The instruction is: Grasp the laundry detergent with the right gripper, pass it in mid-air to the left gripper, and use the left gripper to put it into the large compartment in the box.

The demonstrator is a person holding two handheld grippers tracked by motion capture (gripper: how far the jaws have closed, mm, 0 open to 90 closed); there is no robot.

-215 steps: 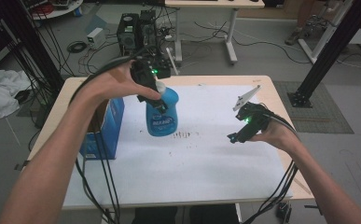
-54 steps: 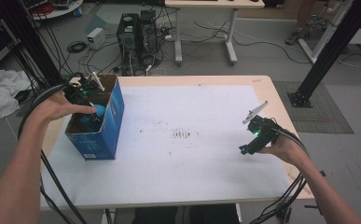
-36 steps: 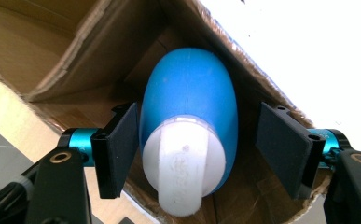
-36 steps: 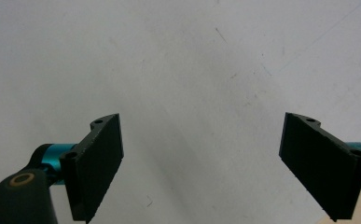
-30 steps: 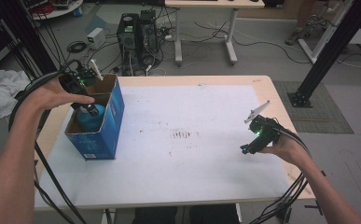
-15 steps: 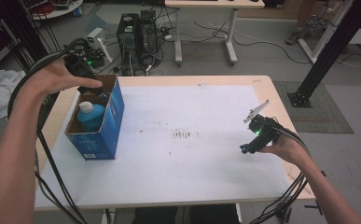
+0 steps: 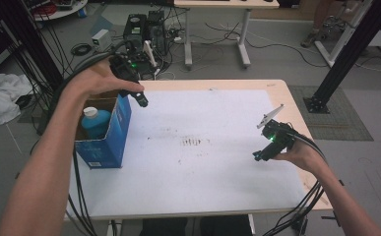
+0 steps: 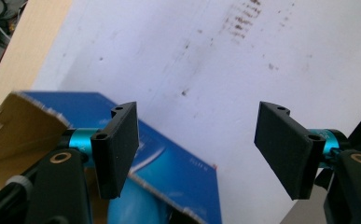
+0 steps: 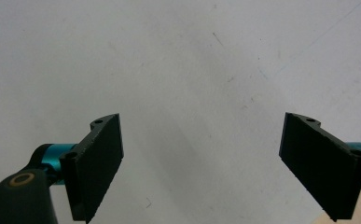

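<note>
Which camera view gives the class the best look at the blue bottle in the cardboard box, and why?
The high view: it shows the blue bottle standing inside the blue cardboard box, with its white cap and shoulder visible. The left gripper view catches a blurred curve of blue bottle between the box edge and the open left tongs. The right gripper view looks at the white tabletop.

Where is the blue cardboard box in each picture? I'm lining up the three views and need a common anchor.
High view: the blue cardboard box stands at the table's left edge, a blue bottle inside it.
Left gripper view: the box sits at lower left, behind the left finger, its brown flap at the far left.
Right gripper view: not in it.
Shared landmark: the white table mat, with dark speckles in the high and left gripper views.
</note>
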